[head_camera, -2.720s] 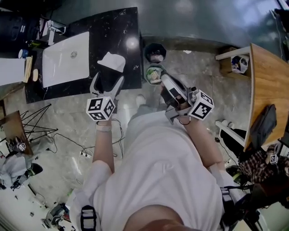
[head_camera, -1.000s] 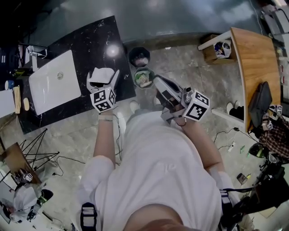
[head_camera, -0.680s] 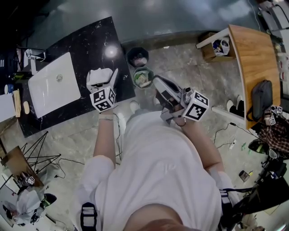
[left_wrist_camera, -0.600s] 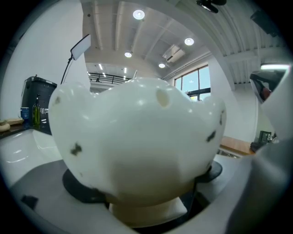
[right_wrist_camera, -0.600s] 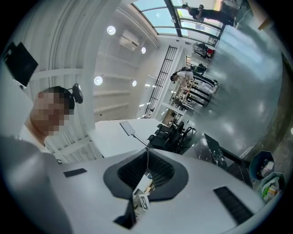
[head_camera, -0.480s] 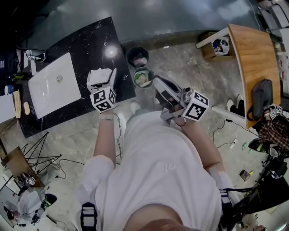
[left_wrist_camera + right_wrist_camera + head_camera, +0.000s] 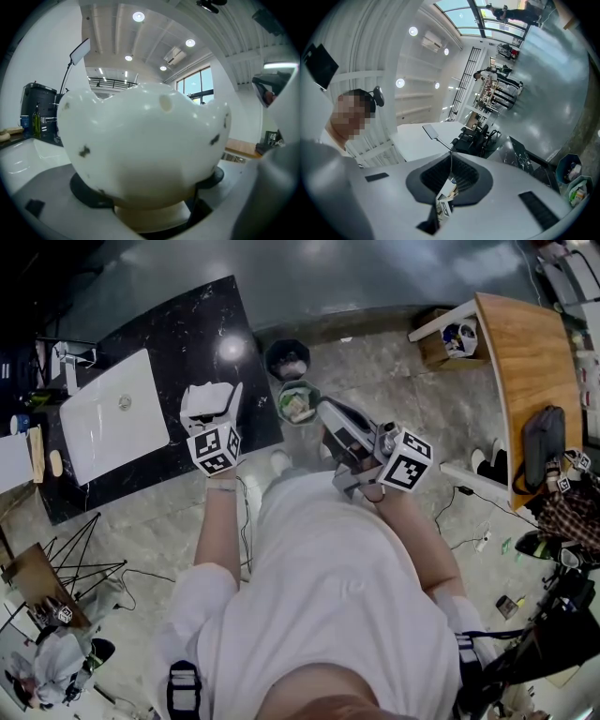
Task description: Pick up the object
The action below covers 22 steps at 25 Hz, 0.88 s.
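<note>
The object is a glossy white rounded piece with dark specks [image 7: 206, 395], resting near the front right corner of the black counter [image 7: 220, 320]. My left gripper [image 7: 213, 402] straddles it, one finger on each side. Its jaws are closing, and I see no firm squeeze. In the left gripper view the white piece [image 7: 145, 145] fills the space between the jaws, down against their dark pads. My right gripper [image 7: 325, 411] hangs over the floor near the bins. Its jaws are shut with nothing between them [image 7: 450, 183].
A white sink [image 7: 112, 418] is set in the counter, left of the object. On the floor by the counter's corner stand a black bin [image 7: 288, 357] and a green bin with rubbish [image 7: 298, 401]. A wooden table [image 7: 525, 352] with a dark bag [image 7: 542, 437] is at the right.
Since the oldest frame the head view has shifted. Over the last second both grippers and the white piece keep their places, the left gripper staying around the piece.
</note>
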Each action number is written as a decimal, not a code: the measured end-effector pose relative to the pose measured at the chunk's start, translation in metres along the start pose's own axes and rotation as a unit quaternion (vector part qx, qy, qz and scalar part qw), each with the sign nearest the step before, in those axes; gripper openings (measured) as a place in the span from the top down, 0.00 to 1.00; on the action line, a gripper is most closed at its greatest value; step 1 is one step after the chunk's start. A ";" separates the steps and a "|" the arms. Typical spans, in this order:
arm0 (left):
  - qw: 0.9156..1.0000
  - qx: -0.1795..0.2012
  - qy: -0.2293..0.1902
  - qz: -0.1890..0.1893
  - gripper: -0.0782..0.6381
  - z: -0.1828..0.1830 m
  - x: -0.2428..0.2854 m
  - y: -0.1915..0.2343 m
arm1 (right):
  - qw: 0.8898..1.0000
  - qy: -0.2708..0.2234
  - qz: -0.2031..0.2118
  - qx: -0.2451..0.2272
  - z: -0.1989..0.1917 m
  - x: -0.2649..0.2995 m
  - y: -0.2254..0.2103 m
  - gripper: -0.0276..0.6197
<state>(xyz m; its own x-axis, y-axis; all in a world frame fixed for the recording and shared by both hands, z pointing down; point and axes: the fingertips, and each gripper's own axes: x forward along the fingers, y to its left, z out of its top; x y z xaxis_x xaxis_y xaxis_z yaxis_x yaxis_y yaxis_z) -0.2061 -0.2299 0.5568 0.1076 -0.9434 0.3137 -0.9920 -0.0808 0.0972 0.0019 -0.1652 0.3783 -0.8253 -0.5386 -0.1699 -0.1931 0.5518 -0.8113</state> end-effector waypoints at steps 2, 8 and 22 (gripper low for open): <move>1.000 0.002 -0.005 -0.002 0.19 0.006 0.000 -0.003 | 1.000 0.001 0.002 0.003 0.001 0.000 -0.002 0.92; 1.000 -0.002 -0.019 -0.009 0.19 0.027 -0.011 -0.010 | 1.000 0.012 0.013 0.014 0.000 0.004 -0.006 0.92; 0.990 -0.088 -0.107 0.012 0.19 0.084 -0.102 0.011 | 0.992 0.078 0.084 0.043 -0.041 0.036 0.021 0.92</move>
<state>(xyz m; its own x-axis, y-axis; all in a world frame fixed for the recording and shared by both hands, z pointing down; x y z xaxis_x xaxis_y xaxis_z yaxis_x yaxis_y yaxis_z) -0.2338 -0.1613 0.4465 0.0495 -0.9924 0.1130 -0.9653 -0.0185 0.2606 -0.0540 -0.1470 0.3781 -0.9152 -0.3349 -0.2242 -0.0051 0.5659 -0.8244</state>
